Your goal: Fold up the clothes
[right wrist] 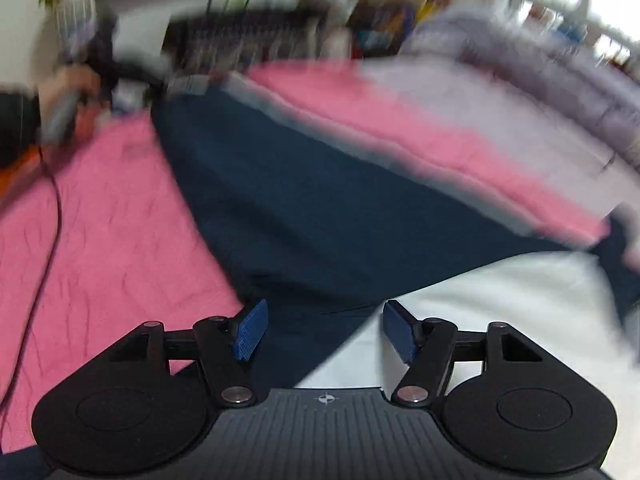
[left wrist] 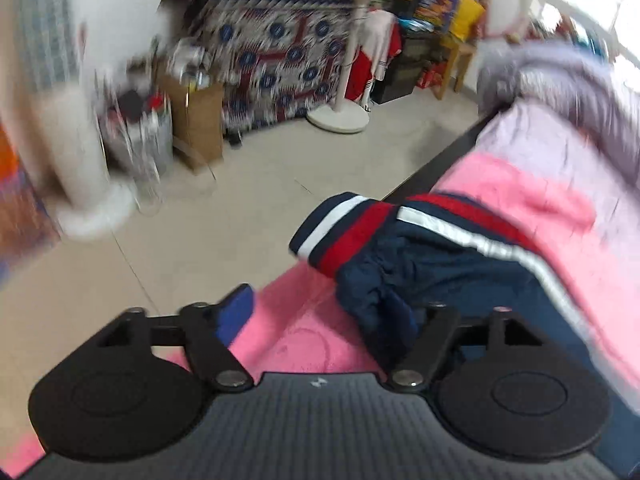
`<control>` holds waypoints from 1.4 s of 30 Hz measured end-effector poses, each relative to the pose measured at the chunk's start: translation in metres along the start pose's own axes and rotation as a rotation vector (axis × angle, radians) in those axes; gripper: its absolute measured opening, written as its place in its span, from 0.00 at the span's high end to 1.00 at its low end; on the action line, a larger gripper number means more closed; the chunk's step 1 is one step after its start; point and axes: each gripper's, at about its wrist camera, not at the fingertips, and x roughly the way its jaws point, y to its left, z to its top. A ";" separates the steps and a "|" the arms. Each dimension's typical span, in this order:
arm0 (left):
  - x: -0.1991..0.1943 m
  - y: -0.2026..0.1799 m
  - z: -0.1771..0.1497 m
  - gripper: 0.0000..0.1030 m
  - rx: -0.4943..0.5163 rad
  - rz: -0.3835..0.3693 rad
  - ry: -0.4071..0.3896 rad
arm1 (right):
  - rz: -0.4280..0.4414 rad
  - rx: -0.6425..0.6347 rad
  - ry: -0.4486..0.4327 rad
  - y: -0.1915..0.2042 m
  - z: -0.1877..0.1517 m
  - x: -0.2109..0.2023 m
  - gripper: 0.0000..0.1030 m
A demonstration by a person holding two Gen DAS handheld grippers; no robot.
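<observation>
The left gripper (left wrist: 326, 312) is standing with jaws spread; the navy jacket (left wrist: 432, 268) is bunching against its right finger, not pinched. The right gripper (right wrist: 322, 330) is gaping too, empty, hovering over the same smooth navy cloth and a white garment (right wrist: 480, 320). The jacket is lying across the pink bedspread (right wrist: 100, 240), its ribbed red-white cuff (left wrist: 340, 224) overhanging the bed's edge, nearer the left.

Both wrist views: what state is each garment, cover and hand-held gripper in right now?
Navy jacket: bunched at the striped cuff, lying on the bed.
Pink blanket: spread flat under the jacket.
Left hand-held gripper: open, jacket cloth against its right finger.
Right hand-held gripper: open, empty, over the jacket.
</observation>
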 end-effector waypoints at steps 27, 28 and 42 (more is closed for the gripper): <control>-0.160 -0.278 -0.348 0.24 0.959 -0.240 -0.099 | -0.640 0.611 -0.060 -0.307 -0.286 -0.281 0.42; -0.162 -0.293 -0.367 0.24 0.992 -0.265 -0.076 | -0.600 0.639 -0.050 -0.321 -0.290 -0.274 0.44; -0.184 -0.244 -0.359 0.24 0.919 -0.104 -0.060 | -0.688 0.971 -0.248 -0.323 -0.378 -0.401 0.27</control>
